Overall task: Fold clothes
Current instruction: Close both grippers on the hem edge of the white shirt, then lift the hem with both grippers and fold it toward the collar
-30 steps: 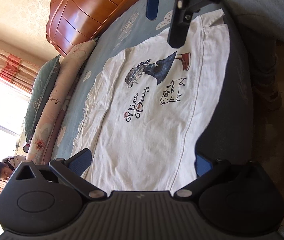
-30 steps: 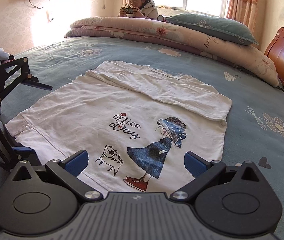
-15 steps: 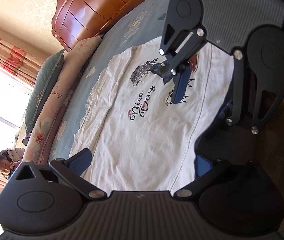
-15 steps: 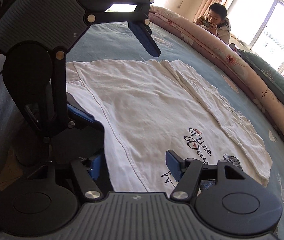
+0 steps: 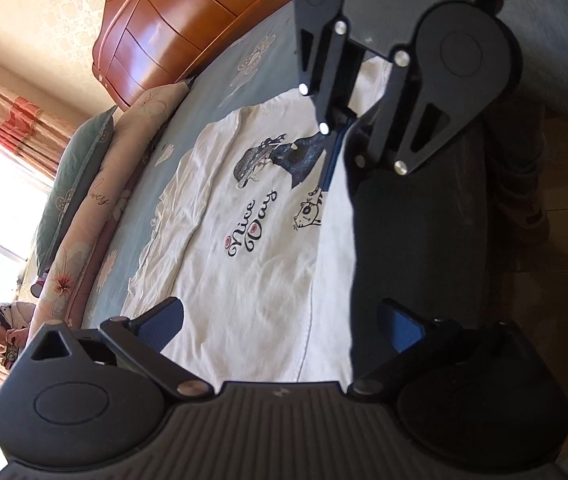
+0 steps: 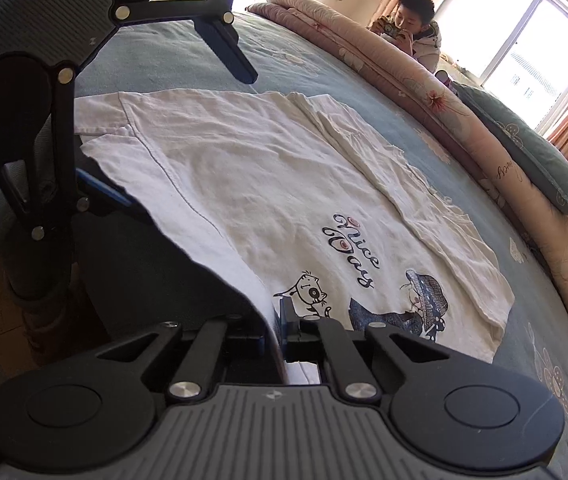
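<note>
The right gripper [image 6: 280,332] has its jaws pinched together on the near hem of the white T-shirt [image 6: 268,184], and the cloth rises in a ridge between its pads. In the left wrist view the same gripper [image 5: 330,168] shows from the far side, its blue pads meeting on the shirt's edge beside the printed cat. The left gripper [image 5: 280,326] has its jaws spread wide, one pad over the shirt and the other over the dark side of the bed; the shirt's edge lies between them with neither pad pressing on it. From the right wrist view it [image 6: 164,136] straddles the shirt's far corner, its lower finger partly hidden under the cloth.

Ahead of both grippers spreads the bed [image 6: 364,92] in a blue flowered sheet, its near side lost in shadow. The T-shirt lies flat on it, print up, its far side folded inward over the body. Beyond the shirt a rolled pink quilt [image 6: 424,92] runs along the bed, with a green pillow [image 6: 524,152] behind it. A wooden headboard [image 5: 172,36] stands off to the side, cut off by the frame. Behind the quilt a person [image 6: 412,28] leans, holding something small that is hard to make out. A shoe [image 5: 524,208] shows dimly on the floor.
</note>
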### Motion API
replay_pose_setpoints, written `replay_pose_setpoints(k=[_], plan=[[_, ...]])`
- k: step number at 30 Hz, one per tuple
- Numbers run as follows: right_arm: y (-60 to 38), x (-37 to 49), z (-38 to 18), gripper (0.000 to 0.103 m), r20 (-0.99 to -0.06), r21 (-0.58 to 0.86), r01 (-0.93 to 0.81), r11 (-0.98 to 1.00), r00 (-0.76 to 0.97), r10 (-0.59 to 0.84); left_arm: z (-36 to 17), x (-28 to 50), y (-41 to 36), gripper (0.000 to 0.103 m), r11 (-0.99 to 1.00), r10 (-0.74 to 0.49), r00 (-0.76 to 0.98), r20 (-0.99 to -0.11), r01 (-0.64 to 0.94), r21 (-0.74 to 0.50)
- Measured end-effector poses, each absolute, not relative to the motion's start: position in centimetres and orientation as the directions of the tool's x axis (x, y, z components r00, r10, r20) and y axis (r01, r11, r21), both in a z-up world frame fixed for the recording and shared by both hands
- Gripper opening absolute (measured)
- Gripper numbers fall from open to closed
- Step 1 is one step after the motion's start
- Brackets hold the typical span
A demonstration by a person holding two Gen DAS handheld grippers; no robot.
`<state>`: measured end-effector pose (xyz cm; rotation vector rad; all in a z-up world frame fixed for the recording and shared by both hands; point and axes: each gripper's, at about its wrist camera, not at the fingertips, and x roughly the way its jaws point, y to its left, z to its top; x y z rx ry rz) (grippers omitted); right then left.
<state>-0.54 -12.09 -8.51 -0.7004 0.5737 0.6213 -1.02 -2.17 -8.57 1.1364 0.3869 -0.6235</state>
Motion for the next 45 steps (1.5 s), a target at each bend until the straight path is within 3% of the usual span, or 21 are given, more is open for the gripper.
replay_pose_setpoints(k=[3,4,8,13,16,18,24,26,28,29,30,45], plan=[[-12.2,-0.3,-7.8,0.008,-0.653,-0.396,-0.678,0.619,0.682,0.330,-9.8,-1.3,-3.5,0.092,0.243,-0.231,0.808,-0.542,0.587,0.772],[-12.3,-0.3,-7.6,0.008,-0.651,-0.393,-0.678,0.622,0.682,0.332,-10.1,-1.1,-3.8,0.081,0.253,-0.215,0.819,-0.533,0.574,0.779],[-12.7,-0.5,-7.1,0.008,-0.639,-0.382,-0.669,0.637,0.689,0.341,-10.6,0.3,-3.4,0.053,0.280,-0.120,0.834,-0.538,0.549,0.788],[-13.2,-0.6,-7.3,0.008,-0.629,-0.387,-0.654,0.650,0.703,0.333,-11.4,1.2,-0.9,0.038,0.265,-0.013,0.833,-0.553,0.536,0.801],[-13.0,-0.9,-8.2,0.023,-0.633,-0.427,-0.647,0.631,0.713,0.303,-11.1,1.5,0.5,0.030,0.297,0.027,0.827,-0.561,0.529,0.795],[-13.0,-1.3,-9.2,0.031,-0.639,-0.465,-0.648,0.603,0.717,0.277,-10.9,1.4,1.0,0.029,0.313,0.032,0.826,-0.562,0.526,0.791],[-15.0,-2.5,-11.2,0.031,-0.616,-0.571,-0.600,0.560,0.764,0.192,-11.2,1.2,1.3,0.030,0.287,0.036,0.824,-0.565,0.533,0.796],[-16.1,-2.2,-10.8,0.031,-0.626,-0.555,-0.594,0.583,0.760,0.178,-11.4,1.2,1.3,0.023,0.266,0.028,0.812,-0.583,0.556,0.787],[-16.9,-1.9,-10.4,0.023,-0.647,-0.521,-0.604,0.603,0.740,0.184,-11.5,1.1,1.2,0.010,0.242,0.018,0.800,-0.599,0.578,0.779],[-17.1,-1.8,-10.2,0.012,-0.657,-0.499,-0.613,0.612,0.729,0.194,-11.6,0.9,1.1,0.007,0.224,0.012,0.797,-0.604,0.586,0.778],[-17.2,-1.6,-9.9,0.009,-0.664,-0.484,-0.619,0.618,0.720,0.202,-11.5,0.8,1.1,0.006,0.210,0.010,0.795,-0.606,0.591,0.779],[-17.7,2.8,-4.6,0.005,-0.602,-0.500,-0.575,0.648,0.768,0.217,-6.9,5.8,1.1,0.004,0.246,-0.019,0.858,-0.513,0.501,0.829]])
